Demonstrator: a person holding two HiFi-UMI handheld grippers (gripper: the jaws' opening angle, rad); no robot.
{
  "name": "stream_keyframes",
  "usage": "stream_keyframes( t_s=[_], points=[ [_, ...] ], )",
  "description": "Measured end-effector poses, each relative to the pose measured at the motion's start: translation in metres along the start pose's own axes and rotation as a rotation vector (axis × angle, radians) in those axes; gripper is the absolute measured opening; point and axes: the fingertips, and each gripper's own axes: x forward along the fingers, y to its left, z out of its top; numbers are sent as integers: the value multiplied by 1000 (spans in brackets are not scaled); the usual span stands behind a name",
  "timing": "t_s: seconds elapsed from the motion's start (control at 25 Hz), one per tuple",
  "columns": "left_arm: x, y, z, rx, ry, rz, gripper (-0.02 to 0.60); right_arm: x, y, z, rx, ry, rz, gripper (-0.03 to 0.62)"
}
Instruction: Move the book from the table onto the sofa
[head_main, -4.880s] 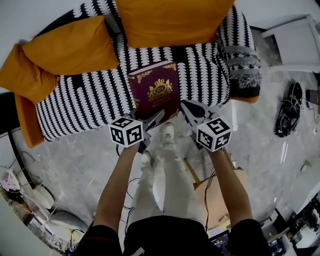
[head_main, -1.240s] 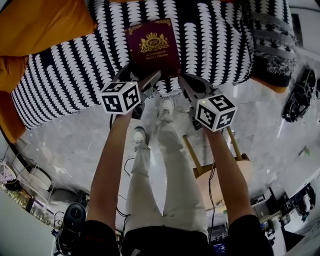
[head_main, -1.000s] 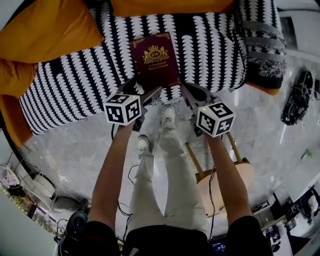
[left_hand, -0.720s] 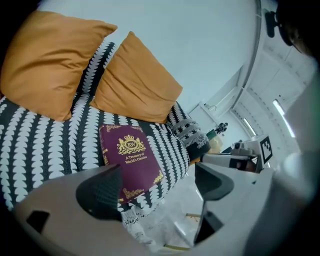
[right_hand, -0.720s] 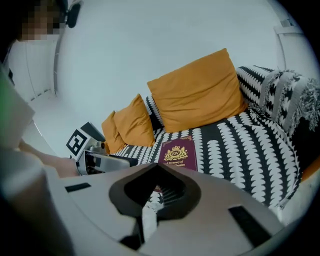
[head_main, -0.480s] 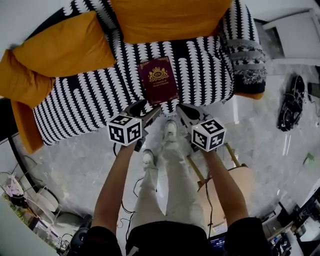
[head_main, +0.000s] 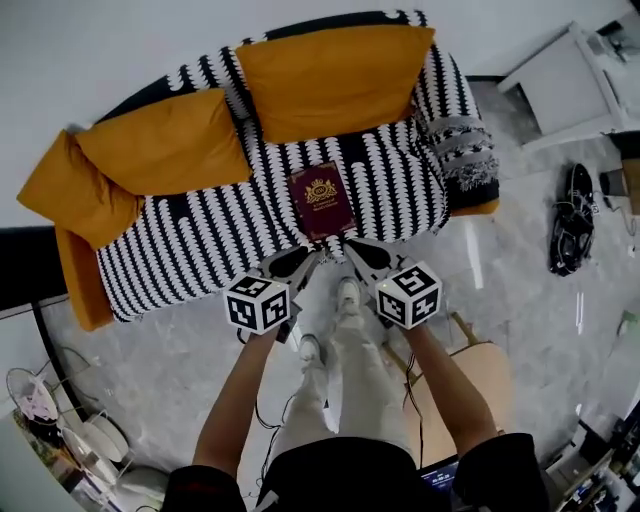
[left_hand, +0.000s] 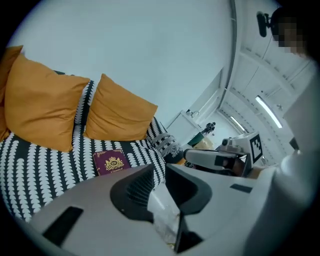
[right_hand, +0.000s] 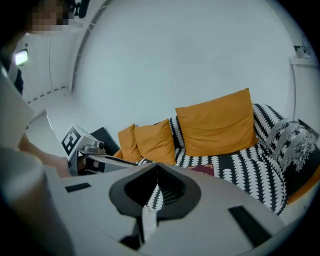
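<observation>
The book (head_main: 322, 200) lies flat and cover-up on the seat of the sofa (head_main: 200, 250), close to the seat's front edge and somewhat toward its right end. It sits in front of the larger orange cushion (head_main: 335, 75) but apart from it, with striped cover showing between the two. Nothing touches the book.

Both tools hang in front of the sofa's front edge, over the floor (head_main: 150, 350), just short of the book and side by side. The left hand-held gripper (head_main: 308, 259) is closing. Its own view shows only a narrow slit between the jaws and nothing in it, with the book small and well beyond the tips. The right hand-held gripper (head_main: 352, 249) has its jaws together, and they are empty too (its view shows the two pads meeting on a line, the sofa far behind them).

By my reading the task's main step is finished – the book is on the sofa and released – and what is in hand now is the retreat from it.

The next move asks little. The hand-held grippers should keep clear of the seat so that nothing nudges the book toward the front edge, where it has least margin. If anything is still owed, it is a look to confirm that the book rests fully on the seat and does not overhang – from the head view it seems to lie wholly on the cover.
</observation>
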Motion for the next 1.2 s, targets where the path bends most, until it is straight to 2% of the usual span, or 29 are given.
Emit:
stream_keyframes(
  t_s=[0.2, 0.36, 0.8, 1.04, 1.2],
  points=[
    [-38, -27, 14, 63, -60, 24, 37, -27, 34, 16, -55, -20, -20, 17],
    [-69, -53, 26, 98, -107, 2, 21, -47, 63, 31, -121, -47, -37, 17],
    [-143, -127, 49, 186, -221, -63, 17, -106, 135, 72, -246, -139, -64, 17],
    [-176, -163, 64, 266, -273, -101, 17, -139, 165, 87, -288, -196, -101, 17],
    [-196, -185, 68, 254, -306, -148, 17, -156, 186, 93, -317, -226, -123, 17]
  ],
)
